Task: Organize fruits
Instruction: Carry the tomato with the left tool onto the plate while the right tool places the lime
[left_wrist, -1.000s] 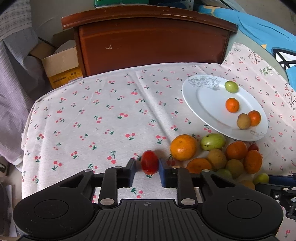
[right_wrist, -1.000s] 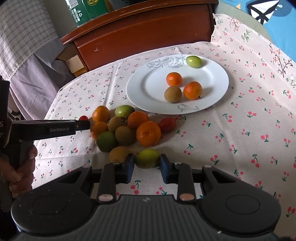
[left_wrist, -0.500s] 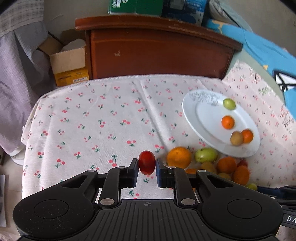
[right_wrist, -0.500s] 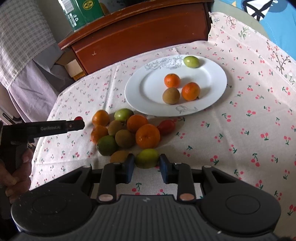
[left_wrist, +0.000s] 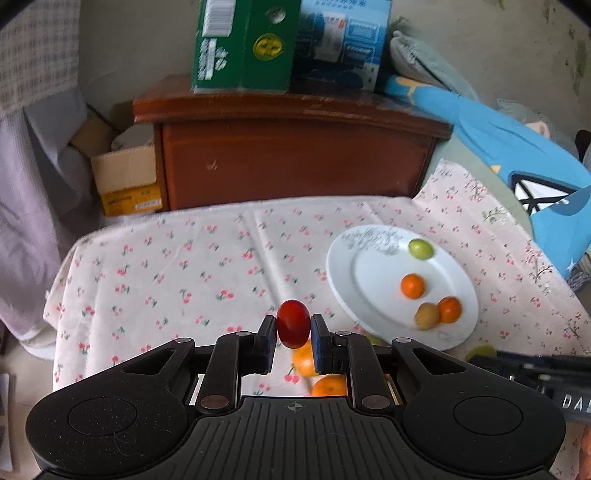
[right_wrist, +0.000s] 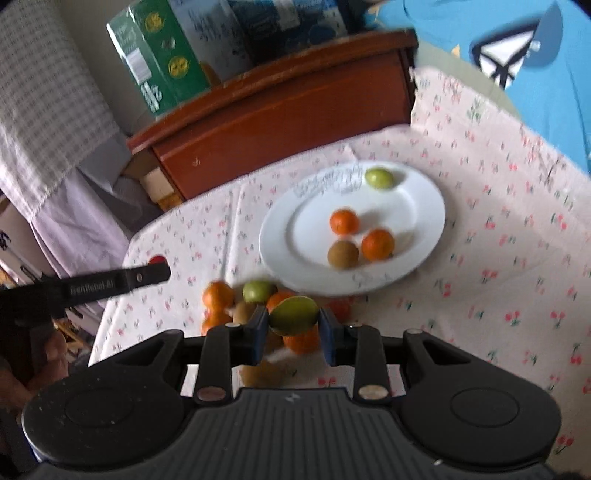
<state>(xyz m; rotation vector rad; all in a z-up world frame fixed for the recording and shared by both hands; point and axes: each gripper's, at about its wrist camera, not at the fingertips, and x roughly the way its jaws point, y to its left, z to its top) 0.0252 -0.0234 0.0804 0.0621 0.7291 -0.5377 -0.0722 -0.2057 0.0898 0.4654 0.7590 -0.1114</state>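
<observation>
Up above the cherry-print tablecloth, the left gripper is clamped on a small red fruit, smooth, glossy and slightly oval, pinched at its sides between the two pads and lifted clear of the cloth. Below it, toward the near edge of the table, parts of a loose pile of fruit show through the gripper's frame: oranges, one green fruit and a few brown ones, touching each other and blurred in the right wrist view. Over that pile the right gripper is closed on a yellow-green fruit, rounded and matt, with a darker olive underside, held off the cloth just in front of the near rim of the white plate. The plate lies toward the right side of the table and carries four fruits: a pale green fruit near its far rim beside a grey line drawing, an orange near the middle, and a second orange touching a brown fruit close to the near rim. Beyond the far edge of the table stands a dark wooden cabinet with a green carton on top.
</observation>
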